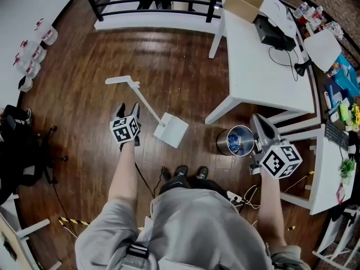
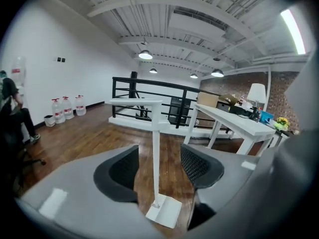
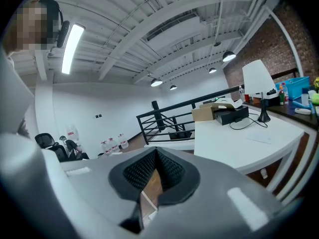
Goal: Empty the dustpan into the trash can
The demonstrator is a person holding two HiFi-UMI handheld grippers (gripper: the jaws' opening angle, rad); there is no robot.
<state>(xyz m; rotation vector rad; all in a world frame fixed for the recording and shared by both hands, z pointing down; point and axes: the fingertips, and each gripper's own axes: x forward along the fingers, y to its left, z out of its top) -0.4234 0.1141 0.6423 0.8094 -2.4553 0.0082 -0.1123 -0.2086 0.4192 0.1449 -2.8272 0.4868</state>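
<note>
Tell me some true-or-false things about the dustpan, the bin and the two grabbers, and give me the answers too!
1. The dustpan stands on the wooden floor. True.
2. The left gripper is squeezing the dustpan. False: its fingers stand apart and press on nothing.
3. The trash can sits on top of the white table. False: it stands on the floor beside the table.
4. The right gripper has its fingers shut, with nothing between them. True.

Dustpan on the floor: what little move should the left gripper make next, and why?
Probably ease the left gripper forward and close on the handle of the dustpan. Its jaws are open with the upright handle lined up between them, but they do not touch it yet. The dustpan stands on the floor, apart from the trash can.
</note>
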